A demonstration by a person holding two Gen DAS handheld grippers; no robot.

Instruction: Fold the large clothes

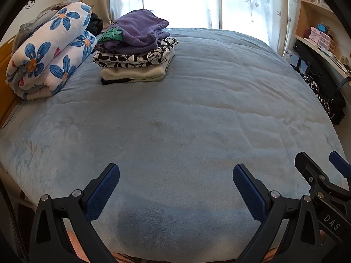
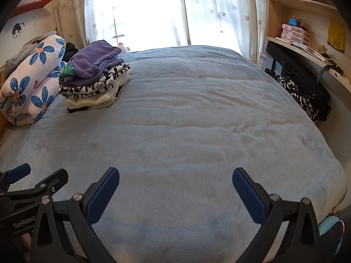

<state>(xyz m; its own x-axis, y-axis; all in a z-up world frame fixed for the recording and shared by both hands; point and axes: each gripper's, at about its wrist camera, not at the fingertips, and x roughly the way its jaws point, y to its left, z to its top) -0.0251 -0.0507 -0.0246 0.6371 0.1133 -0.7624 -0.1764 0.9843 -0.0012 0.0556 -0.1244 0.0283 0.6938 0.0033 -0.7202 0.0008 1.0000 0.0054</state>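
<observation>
Hand-held grippers [image 1: 176, 175] [image 2: 176, 179] — low, level, agape

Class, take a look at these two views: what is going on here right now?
A person holds a tool in each hand over a blue bed. The left tool and right tool are both open and hold nothing. A stack of folded clothes, purple top uppermost, sits on the far left of the bed beside a rolled floral quilt. No unfolded garment lies on the bed in front of the tools.

Both low, facing bed [image 1: 175, 109], windowward.
</observation>
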